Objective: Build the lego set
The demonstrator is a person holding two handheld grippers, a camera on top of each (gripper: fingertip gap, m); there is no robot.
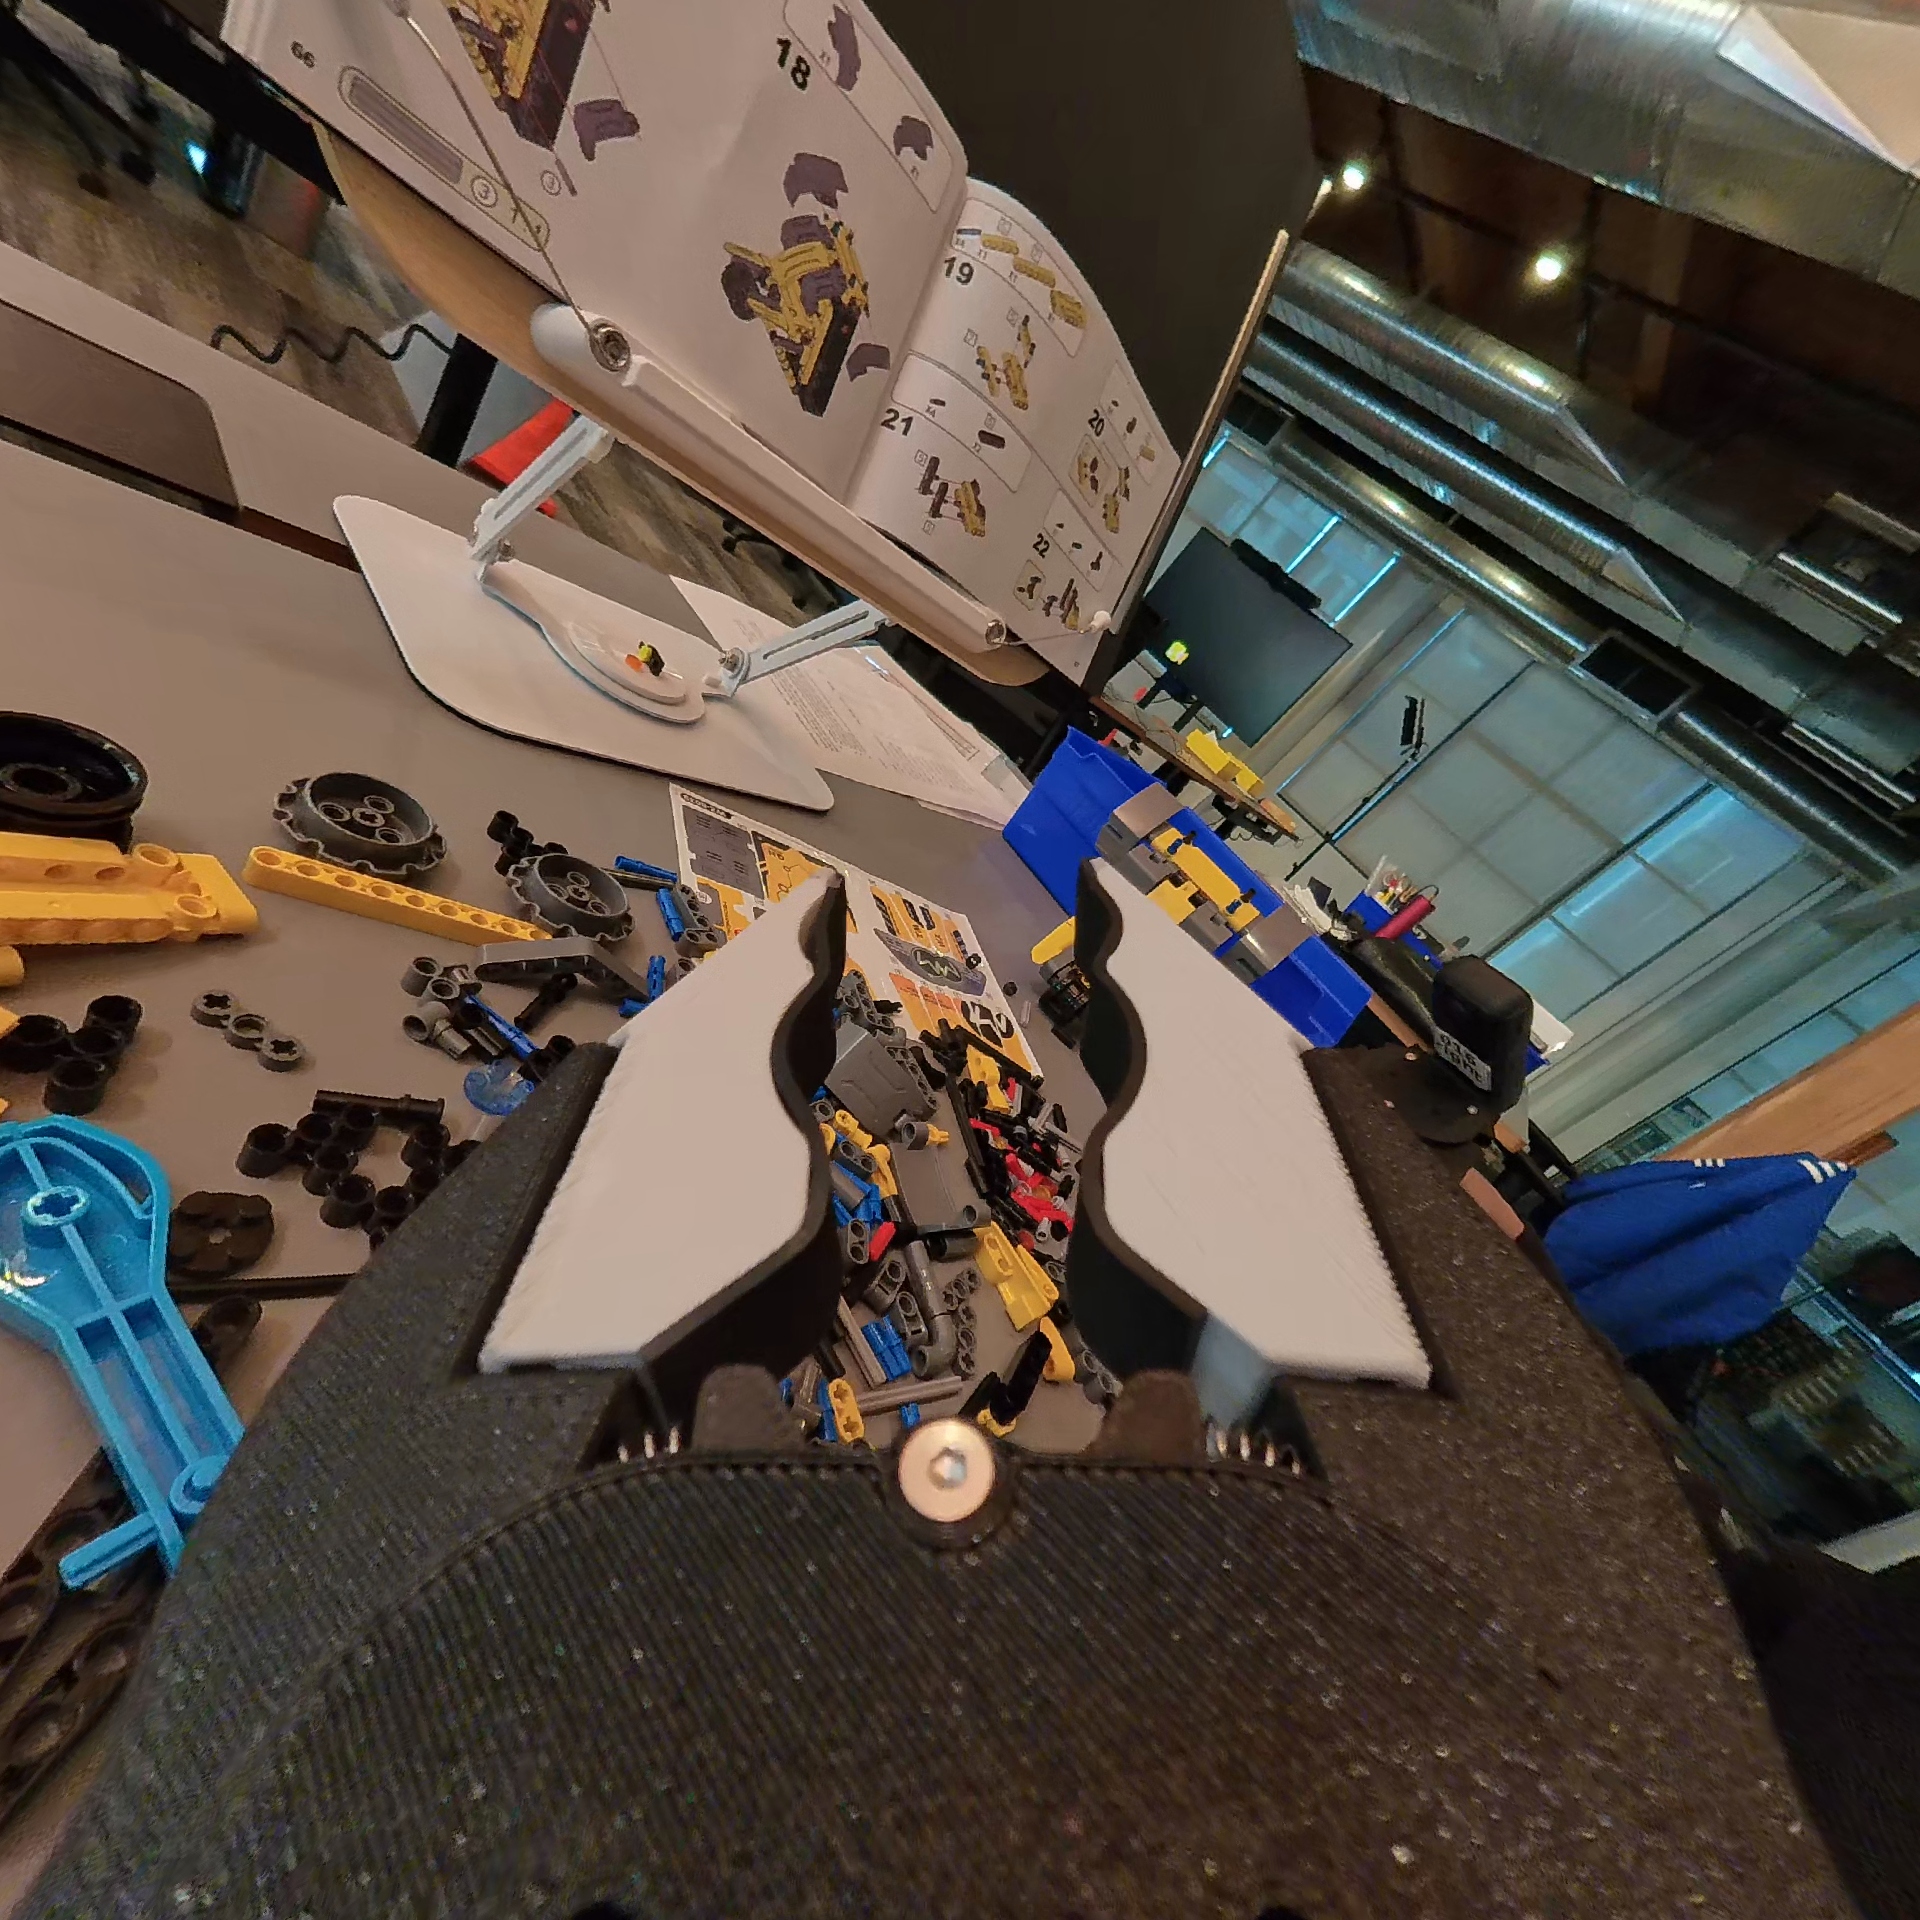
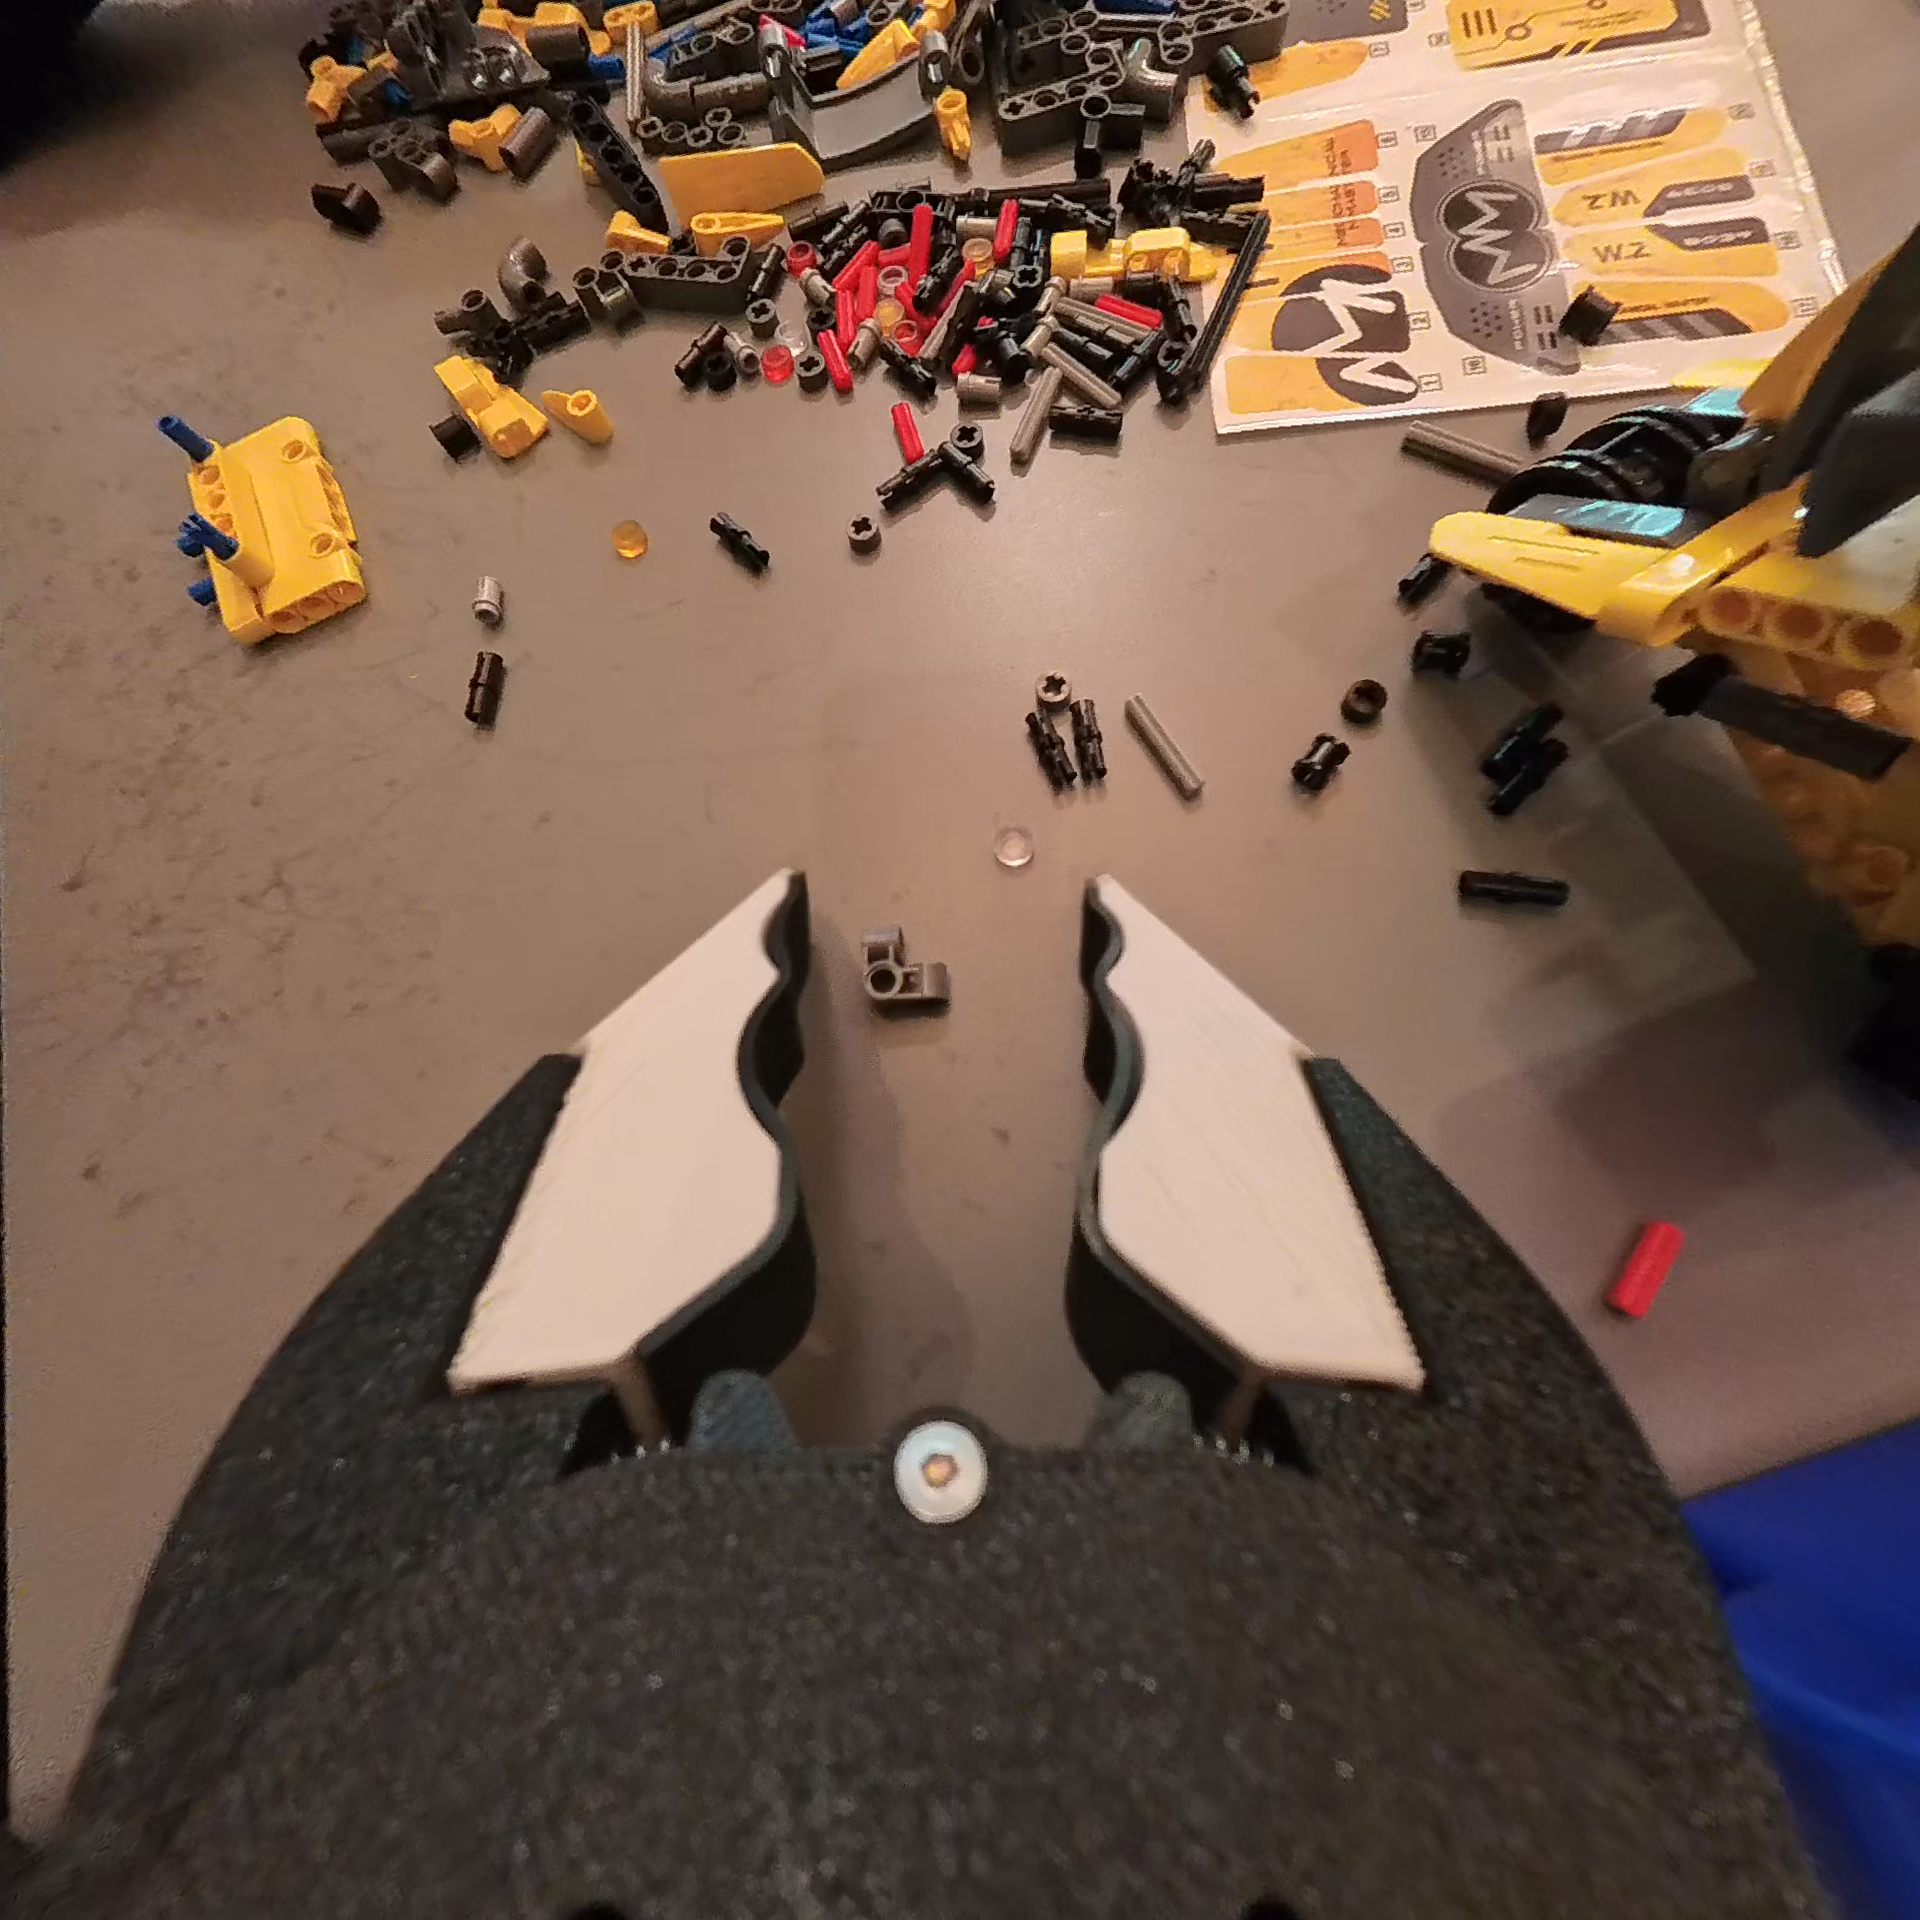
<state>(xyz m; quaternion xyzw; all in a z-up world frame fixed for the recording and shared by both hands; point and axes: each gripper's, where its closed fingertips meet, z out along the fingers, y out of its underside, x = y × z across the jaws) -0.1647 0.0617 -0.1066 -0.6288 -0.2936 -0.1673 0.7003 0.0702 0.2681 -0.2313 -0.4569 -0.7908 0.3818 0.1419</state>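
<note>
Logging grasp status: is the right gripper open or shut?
Open. The right gripper shows bare table between its fingers, with the small grey connector lying untouched.

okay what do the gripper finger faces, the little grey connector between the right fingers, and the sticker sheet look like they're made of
Right gripper finger faces: apparently 3D-printed plastic, matte, with fine layer lines. Grey connector: moulded hard plastic with a slight sheen, lying on the table between the open jaws. Sticker sheet: printed film or glossy paper, probably; it catches glare.
</note>
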